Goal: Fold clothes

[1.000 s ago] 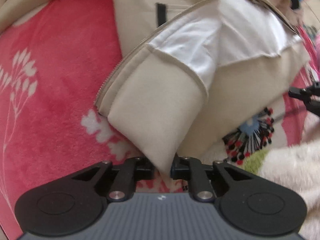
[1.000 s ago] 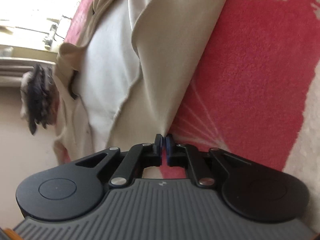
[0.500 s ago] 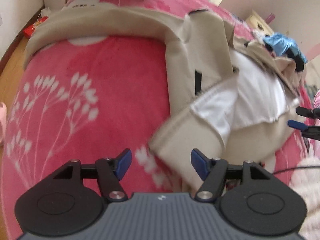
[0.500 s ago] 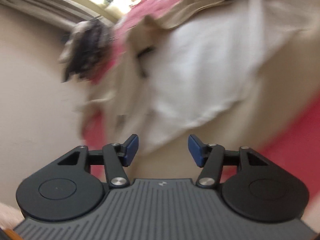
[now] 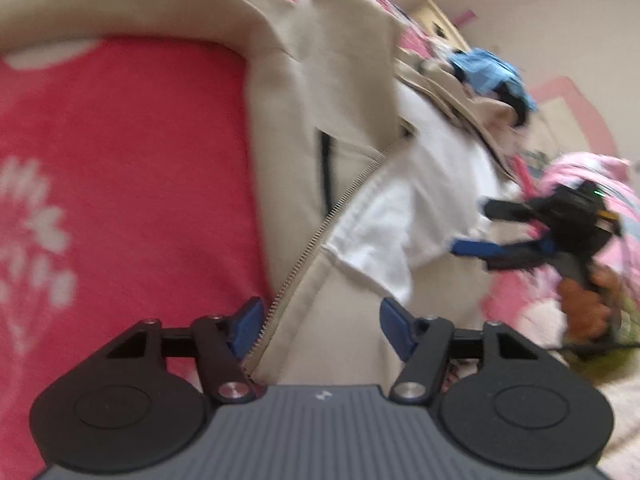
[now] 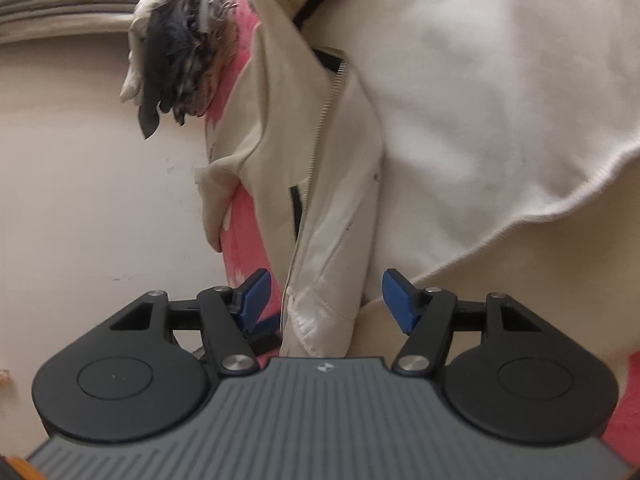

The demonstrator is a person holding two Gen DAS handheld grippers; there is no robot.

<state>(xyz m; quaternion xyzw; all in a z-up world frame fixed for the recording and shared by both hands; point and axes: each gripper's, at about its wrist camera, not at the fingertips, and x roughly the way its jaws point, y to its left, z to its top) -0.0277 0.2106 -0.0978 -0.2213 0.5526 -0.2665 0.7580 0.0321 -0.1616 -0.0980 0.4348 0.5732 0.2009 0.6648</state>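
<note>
Left to right, left wrist view: the pink blanket [image 5: 120, 168] with white flower print covers the surface; on it lies the beige jacket [image 5: 340, 92], zip open, white lining [image 5: 404, 208] exposed, sleeve arching along the upper edge. A second ago the left gripper [image 5: 320, 322] pinched a folded edge of this jacket; that edge is now released. Its blue pads stand apart and are closing a little, with the zip edge of the jacket lying between them, unpressed. Further right, the right gripper [image 5: 472, 224] appears over the lining, blurred, pads separated. Beyond it sit a blue garment [image 5: 492, 72], pink cloth [image 5: 580, 172], and a pale wall [image 5: 520, 12].

Right wrist view: at left, a bare pale wall [image 6: 80, 160] and a dark-and-white garment [image 6: 180, 52] at the blanket's [image 6: 236, 236] far edge. A second ago the right gripper [image 6: 326, 298] was pressed together on a jacket fold; now its pads are spread and still widening. The jacket's [image 6: 280, 128] zip hem lies between them without contact. The white lining [image 6: 500, 92] fills the right side.
</note>
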